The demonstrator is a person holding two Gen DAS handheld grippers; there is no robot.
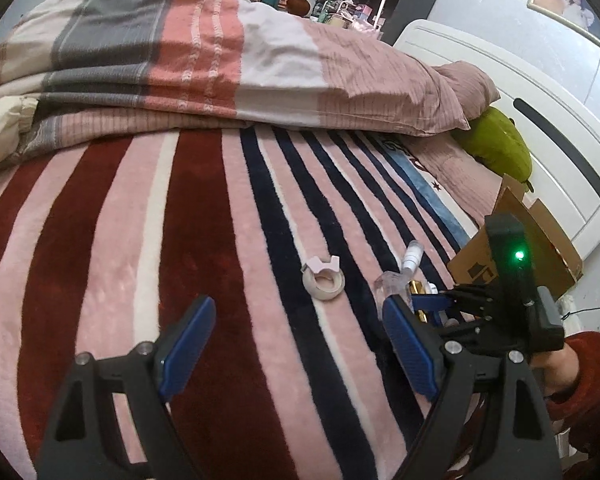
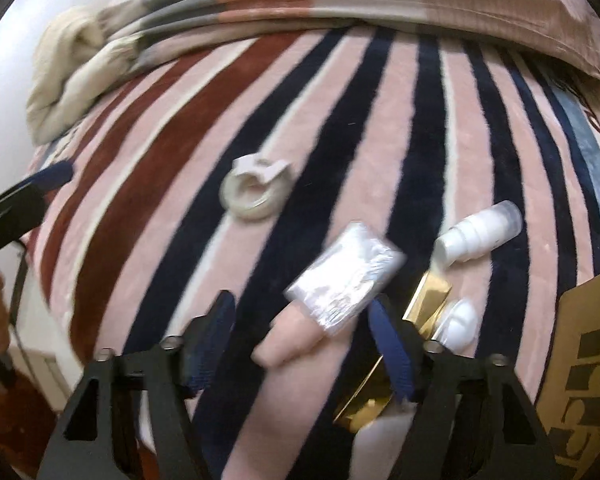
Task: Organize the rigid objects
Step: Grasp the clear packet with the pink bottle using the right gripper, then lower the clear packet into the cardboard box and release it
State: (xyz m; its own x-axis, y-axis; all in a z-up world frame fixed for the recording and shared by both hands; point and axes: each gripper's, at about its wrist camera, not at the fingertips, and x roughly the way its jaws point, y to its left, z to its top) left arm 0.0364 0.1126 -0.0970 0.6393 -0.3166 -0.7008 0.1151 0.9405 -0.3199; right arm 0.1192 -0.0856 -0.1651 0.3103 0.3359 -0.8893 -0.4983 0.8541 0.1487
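While hovering low over the plush blanket striped in red, pink and navy [image 1: 180, 240], stands with jaws apart and empty: left gripper [image 1: 299, 310], well to the left of the open brown cardboard box [image 1: 512, 240]. Aimed at the white roll of tape with its pale pink clip-on cutter [image 1: 323, 283], which lies flat, well left of the box and clear of the other items. Judged a staging posture: lined up, not yet lowered.

Right gripper [image 2: 302, 300] likewise spread wide, clamped on nothing. Just ahead of its fingertips, left of the box: a flat packet in shiny clear wrap [image 2: 346, 276], resting partly on a pale pink cylindrical piece [image 2: 288, 340]. Nearer the box: a white pump bottle with clear cap [image 2: 480, 236] on its side, a gold foil carton [image 2: 428, 300] and a small white rounded item [image 2: 460, 328], set close together. Identity of the last not determinable. Right view blurred; fine contact not confirmed.

Clustering beside the box consistent with loading into it; interior hidden.

Open blanket all round the tape roll, so free approach from any side. Tight room within the cluster: risk of nudging the gold carton when closing on the packet. Soft pile underneath: likely to let flat items sink and hamper a low pinch. Box flaps raised; lift clear of that edge advised. Folded striped quilt [image 1: 180, 60] far beyond the box, no obstruction.
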